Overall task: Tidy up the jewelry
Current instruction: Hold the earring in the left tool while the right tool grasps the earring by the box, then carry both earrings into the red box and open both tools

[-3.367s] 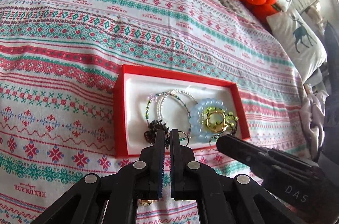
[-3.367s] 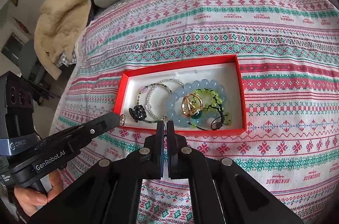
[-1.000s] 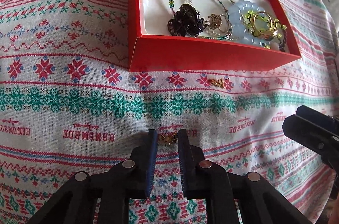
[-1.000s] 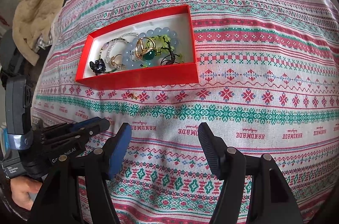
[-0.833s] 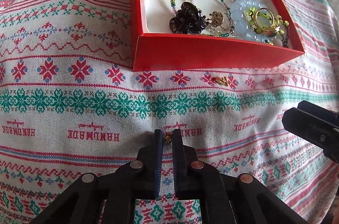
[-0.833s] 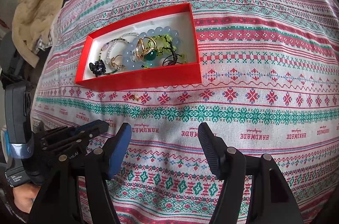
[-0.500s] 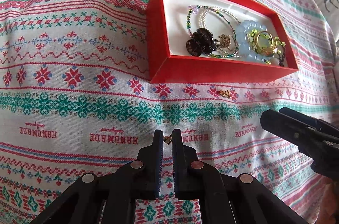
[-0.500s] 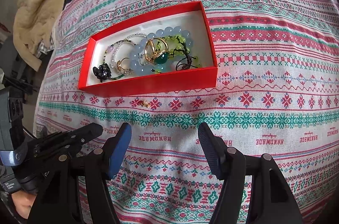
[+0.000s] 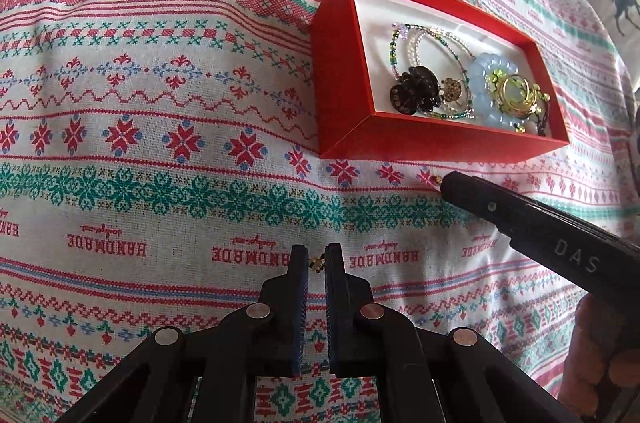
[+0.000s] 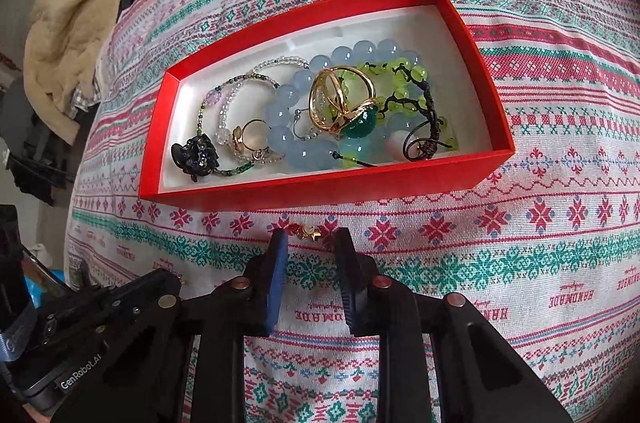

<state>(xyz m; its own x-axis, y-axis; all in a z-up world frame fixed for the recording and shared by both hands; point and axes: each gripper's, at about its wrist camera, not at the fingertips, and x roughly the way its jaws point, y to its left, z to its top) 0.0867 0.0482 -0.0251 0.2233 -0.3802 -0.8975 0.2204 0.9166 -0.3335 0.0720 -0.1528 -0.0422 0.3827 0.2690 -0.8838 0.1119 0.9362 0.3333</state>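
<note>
Setting: a bed under a patterned bedspread point(image 9: 168, 143), with a red box point(image 10: 320, 189) of jewelry resting on it.
Left hand-held gripper point(image 9: 316, 261): fingers together, clamped on a small gold earring point(image 9: 317, 262) held at the very tips, clear of the box.
Right hand-held gripper point(image 10: 309, 243): fingers closing, not yet pressing; a second gold earring point(image 10: 305, 232) lies on the bedspread between the tips.
Where that earring lies: directly ahead of the right hand-held gripper, just on the near side of the red box wall, not touching it as far as can be seen.
Long axis: the earring stretches sideways, across the gap from one finger to the other, so the closing fingers meet its ends.
Nearer hand: the right one by far; the left sits well back and to the side.
Box contents: a blue bead bracelet point(image 10: 296, 111), gold rings point(image 10: 340, 95), a green bead bracelet point(image 10: 400, 79) and a dark flower brooch point(image 10: 196, 157).
Likely next step: pinch the earring, lift, carry it forward over the wall.
</note>
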